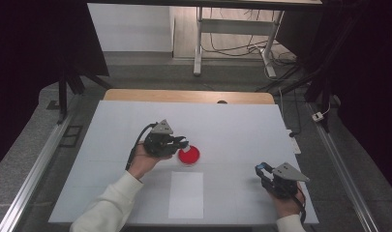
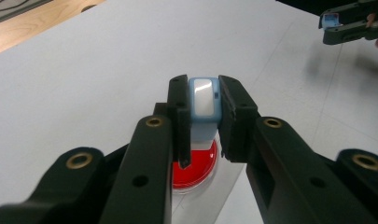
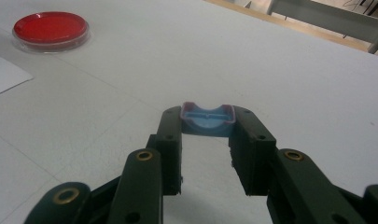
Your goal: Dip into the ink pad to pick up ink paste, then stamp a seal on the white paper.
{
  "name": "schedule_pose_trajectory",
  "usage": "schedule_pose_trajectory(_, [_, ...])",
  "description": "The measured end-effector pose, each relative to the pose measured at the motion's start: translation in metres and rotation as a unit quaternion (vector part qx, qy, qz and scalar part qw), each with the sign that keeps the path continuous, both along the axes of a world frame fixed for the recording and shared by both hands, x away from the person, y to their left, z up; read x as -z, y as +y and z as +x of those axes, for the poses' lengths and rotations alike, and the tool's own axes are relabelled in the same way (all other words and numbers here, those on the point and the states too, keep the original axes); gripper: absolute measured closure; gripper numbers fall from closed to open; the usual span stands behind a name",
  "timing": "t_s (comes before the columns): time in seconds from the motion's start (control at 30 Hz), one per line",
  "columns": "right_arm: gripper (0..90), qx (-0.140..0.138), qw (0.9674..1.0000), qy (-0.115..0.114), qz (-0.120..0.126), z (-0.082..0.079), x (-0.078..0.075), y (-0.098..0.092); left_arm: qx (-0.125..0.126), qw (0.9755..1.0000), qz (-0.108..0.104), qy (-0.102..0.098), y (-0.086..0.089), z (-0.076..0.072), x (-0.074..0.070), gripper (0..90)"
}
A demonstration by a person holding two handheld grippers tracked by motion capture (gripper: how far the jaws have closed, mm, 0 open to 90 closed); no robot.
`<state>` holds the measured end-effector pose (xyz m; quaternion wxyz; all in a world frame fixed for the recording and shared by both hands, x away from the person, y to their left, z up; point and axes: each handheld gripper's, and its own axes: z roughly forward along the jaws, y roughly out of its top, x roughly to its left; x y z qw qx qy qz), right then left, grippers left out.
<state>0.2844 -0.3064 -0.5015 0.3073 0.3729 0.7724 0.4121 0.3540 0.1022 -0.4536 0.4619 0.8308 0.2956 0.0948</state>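
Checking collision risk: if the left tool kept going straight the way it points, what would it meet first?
Probably the red dish, lying just below and ahead of the left tool, which grips a blue piece; depth is unclear.

Lab, red petri dish [image 1: 189,155], white table [image 1: 232,125], floor cables [image 1: 242,48]

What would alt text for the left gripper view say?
Two black jaws of the left gripper clamp a small light-blue piece above a round red dish on a white table. The right gripper sits at the top right corner.
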Motion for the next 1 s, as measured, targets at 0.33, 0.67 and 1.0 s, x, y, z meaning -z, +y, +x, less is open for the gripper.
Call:
schedule_pose_trajectory(0.33, [65.4,0.000,1.0000,0.000,0.000,0.000,0.000,0.000,0.014,0.9998,-0.005,-0.011,0.004,-0.012,-0.010,75.6])
schedule_pose_trajectory(0.67, [65.4,0.000,1.0000,0.000,0.002,0.000,0.001,0.001,0.031,0.9994,-0.009,-0.011,0.006,-0.021,-0.014,75.5])
schedule_pose_trajectory(1.0, [65.4,0.000,1.0000,0.001,0.002,0.001,0.001,0.001,0.040,0.9991,-0.013,-0.011,0.008,-0.027,-0.017,75.5])
